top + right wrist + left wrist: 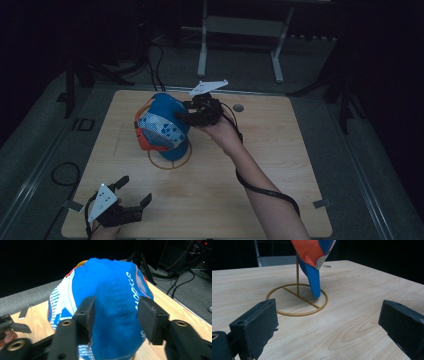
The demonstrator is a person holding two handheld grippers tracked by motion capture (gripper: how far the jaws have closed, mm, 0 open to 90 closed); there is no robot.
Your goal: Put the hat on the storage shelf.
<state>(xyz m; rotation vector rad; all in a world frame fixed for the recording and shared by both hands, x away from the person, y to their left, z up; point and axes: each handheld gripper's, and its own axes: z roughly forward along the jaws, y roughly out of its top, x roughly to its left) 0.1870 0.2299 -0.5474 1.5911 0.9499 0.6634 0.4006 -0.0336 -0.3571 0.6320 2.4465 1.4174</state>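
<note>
1. The cap (112,315) carries white lettering that runs along a seam on its blue crown, beside the mesh side panel. The letters look like "S…DGES", but they are tilted and partly folded into the cloth, so the whole word cannot be made out.
2. A second bit of white lettering sits lower on the same side of the cap, cut off by the right gripper's jaw. It cannot be read.
3. The white marks on the cap's other side are a pattern, not text.
</note>
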